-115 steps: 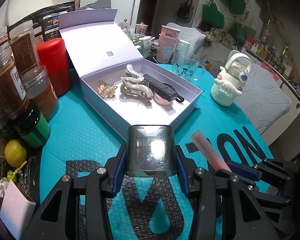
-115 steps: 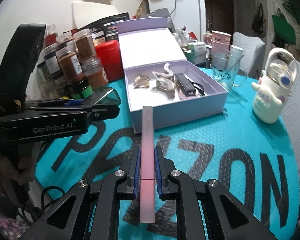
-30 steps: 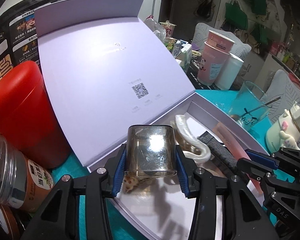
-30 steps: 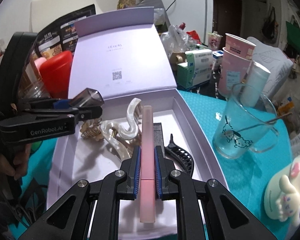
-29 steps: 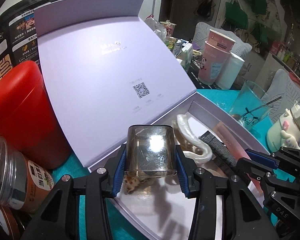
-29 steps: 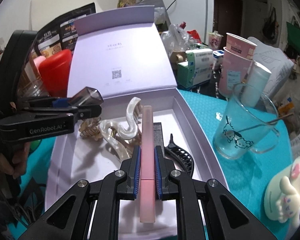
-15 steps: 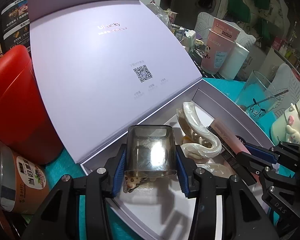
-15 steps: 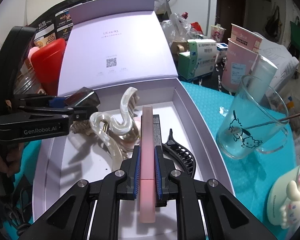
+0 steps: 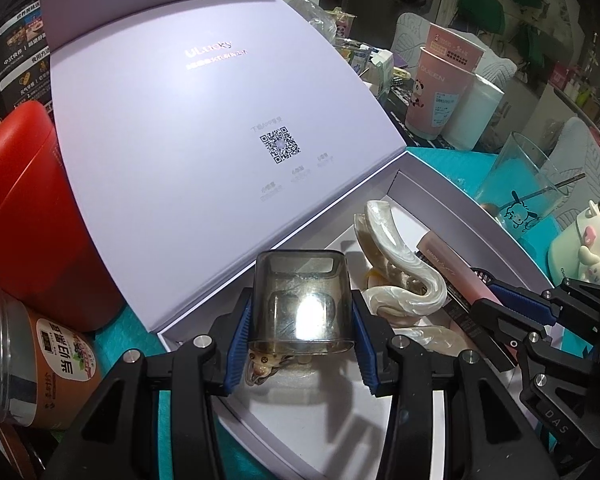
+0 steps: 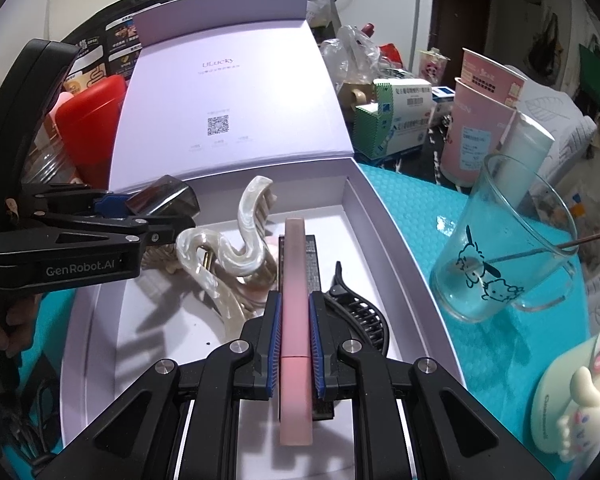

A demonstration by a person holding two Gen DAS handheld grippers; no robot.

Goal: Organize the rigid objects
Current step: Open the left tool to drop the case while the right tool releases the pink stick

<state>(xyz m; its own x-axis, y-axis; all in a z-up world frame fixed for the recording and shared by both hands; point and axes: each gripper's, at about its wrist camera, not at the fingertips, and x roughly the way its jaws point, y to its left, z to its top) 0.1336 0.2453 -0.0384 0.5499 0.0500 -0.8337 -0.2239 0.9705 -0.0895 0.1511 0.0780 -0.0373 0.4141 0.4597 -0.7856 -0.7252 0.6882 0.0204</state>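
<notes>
Holding sits first on the list: your left gripper [image 9: 302, 334] is clamped on a smoky translucent squat cap-shaped piece [image 9: 302, 300], blue pads pressed to both its sides, its flat closed end pointing away from you toward the raised lid. It hangs over the near-left part of the open lavender rigid gift box [image 10: 384, 240], above a small gold-toned claw clip [image 9: 260, 360] that is only partly visible beneath it.

Left of the box: a brown-labelled clear plastic jar [image 9: 40, 364] and a red cylindrical canister [image 9: 24, 216], both standing just beside the lid.

Inside the box, left to right:
- a pearly white S-curved hair claw [image 10: 248, 224], lying over a second pearly clip [image 10: 204, 264];
- a flat black rectangular bar [image 10: 312, 256], long axis running front to back;
- a black toothed hair clip [image 10: 364, 312] near the right wall.

Your right gripper [image 10: 296, 340] has its jaws opening, with a slim frosted-pink rectangular tube [image 10: 296, 280] between them; the pads are still at its sides. The tube's long axis runs along the fingers, far end pointing at the box's back wall, directly above the black bar.

Right of the box, on the teal dimpled mat [image 10: 428, 216]: a clear glass mug with a cartoon dog print [image 10: 500, 256] holding a thin metal stirrer, stacked pink paper cups [image 10: 480, 120] behind it, and a cream cartoon-character bottle [image 10: 568, 392] at the edge.
</notes>
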